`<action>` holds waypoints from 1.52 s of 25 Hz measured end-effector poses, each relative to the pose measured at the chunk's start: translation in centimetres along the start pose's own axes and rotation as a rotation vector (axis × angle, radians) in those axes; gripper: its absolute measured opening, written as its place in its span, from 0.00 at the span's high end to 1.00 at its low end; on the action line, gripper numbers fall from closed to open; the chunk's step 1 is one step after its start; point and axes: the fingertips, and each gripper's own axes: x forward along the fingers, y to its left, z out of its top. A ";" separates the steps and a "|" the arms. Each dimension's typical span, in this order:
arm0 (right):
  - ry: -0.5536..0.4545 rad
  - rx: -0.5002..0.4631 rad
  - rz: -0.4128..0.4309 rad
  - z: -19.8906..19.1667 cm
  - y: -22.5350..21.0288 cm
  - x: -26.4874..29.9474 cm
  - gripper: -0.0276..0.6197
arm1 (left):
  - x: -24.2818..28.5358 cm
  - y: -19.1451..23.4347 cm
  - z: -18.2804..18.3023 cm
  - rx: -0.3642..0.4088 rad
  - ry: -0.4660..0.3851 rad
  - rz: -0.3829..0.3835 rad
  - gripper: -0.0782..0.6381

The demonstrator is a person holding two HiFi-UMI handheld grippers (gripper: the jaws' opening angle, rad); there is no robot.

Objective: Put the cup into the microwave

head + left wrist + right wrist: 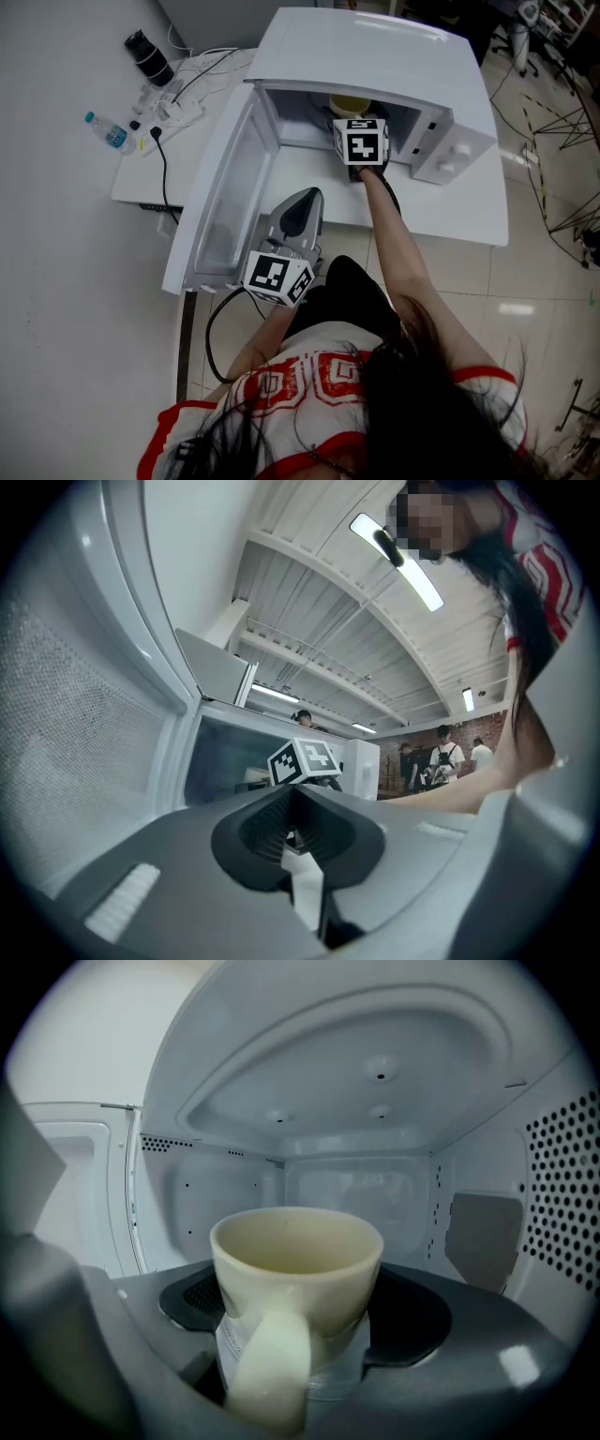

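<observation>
Open door (223,197) swung out at far left of the microwave (375,56), mesh panel facing the left gripper view. Left gripper (305,202) hung outside the cavity, just beside the door's inner face and well apart from the cup; its jaws were pressed together with nothing between them (298,841). Right gripper (361,141) reached in through the opening, so this arm alone was on the job. In the right gripper view its jaws were closed against the lower body of the cup (295,1260), one on each side. The cup lay straight ahead along the jaw line, upright, rim level, handle turned back toward the camera. It was inside the chamber, roughly midway between the perforated side walls, rear wall beyond. Cup was cream, thick-walled and glossy, and no contents were visible. From the head view only its yellowish rim (350,103) showed past the marker cube. Could not tell whether its base touched the chamber floor. Judgement: next move is a short set-down, then opening the jaws and backing straight out along the handle's line.
</observation>
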 end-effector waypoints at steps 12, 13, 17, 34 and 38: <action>0.012 0.003 0.004 -0.2 -0.1 0.9 0.28 | 0.7 -0.2 -0.4 0.003 0.004 -0.020 0.91; 0.010 -0.003 0.000 -0.2 -0.2 0.9 0.28 | 0.7 -0.2 -0.4 0.005 0.003 -0.021 0.91; 0.006 -0.027 -0.015 -0.1 -0.2 1.3 0.27 | 1.0 -0.1 -0.6 0.013 -0.002 -0.022 0.91; -0.011 -0.013 -0.034 0.5 -1.8 1.8 0.27 | 2.0 -0.7 -1.7 0.045 -0.021 -0.052 0.91; -0.052 -0.041 -0.037 0.9 -1.6 1.3 0.27 | 2.0 -0.6 -1.8 0.051 -0.023 -0.049 0.91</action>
